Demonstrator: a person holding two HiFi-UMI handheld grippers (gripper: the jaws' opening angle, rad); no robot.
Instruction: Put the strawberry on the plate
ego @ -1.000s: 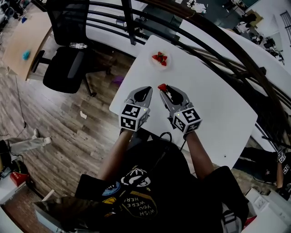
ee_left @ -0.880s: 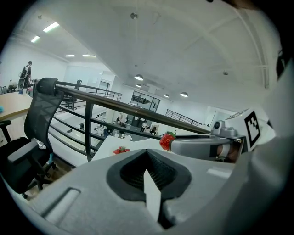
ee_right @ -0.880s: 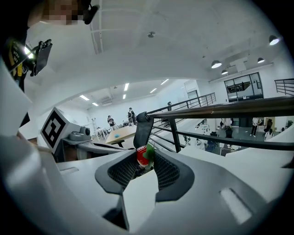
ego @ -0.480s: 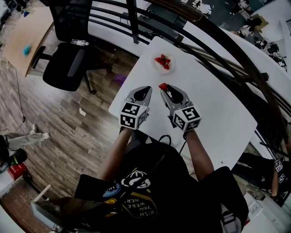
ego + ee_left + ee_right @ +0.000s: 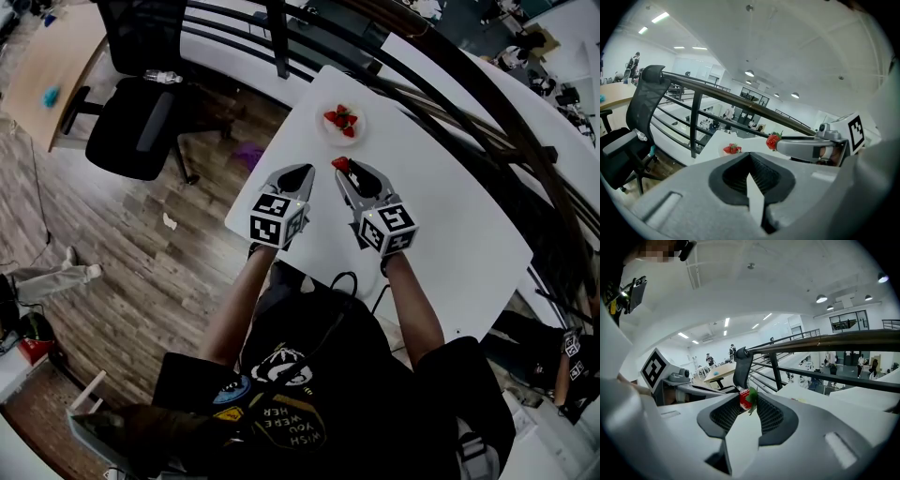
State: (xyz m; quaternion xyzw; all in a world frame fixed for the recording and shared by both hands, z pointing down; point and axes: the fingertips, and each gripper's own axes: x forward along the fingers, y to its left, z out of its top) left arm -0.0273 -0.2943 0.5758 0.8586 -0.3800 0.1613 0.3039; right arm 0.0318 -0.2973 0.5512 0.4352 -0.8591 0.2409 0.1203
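A red strawberry [image 5: 339, 163] with green leaves is pinched at the tips of my right gripper [image 5: 343, 168], which is shut on it above the white table [image 5: 450, 216]. In the right gripper view the strawberry [image 5: 746, 399] sits between the dark ribbed pads. A small white plate [image 5: 325, 130] holding several strawberries [image 5: 341, 118] lies just beyond it, near the table's far corner. My left gripper [image 5: 301, 171] hovers beside the right one, shut and empty. From the left gripper view the plate [image 5: 726, 152] lies ahead, and the held strawberry [image 5: 773, 140] is to its right.
The table's left edge [image 5: 267, 155] drops to a wooden floor. A black office chair [image 5: 131, 112] stands at the far left. A dark curved railing [image 5: 450, 84] runs behind the table and the plate.
Both grippers have moved a little forward, and the held strawberry is now closer to the plate. The grip has not changed.
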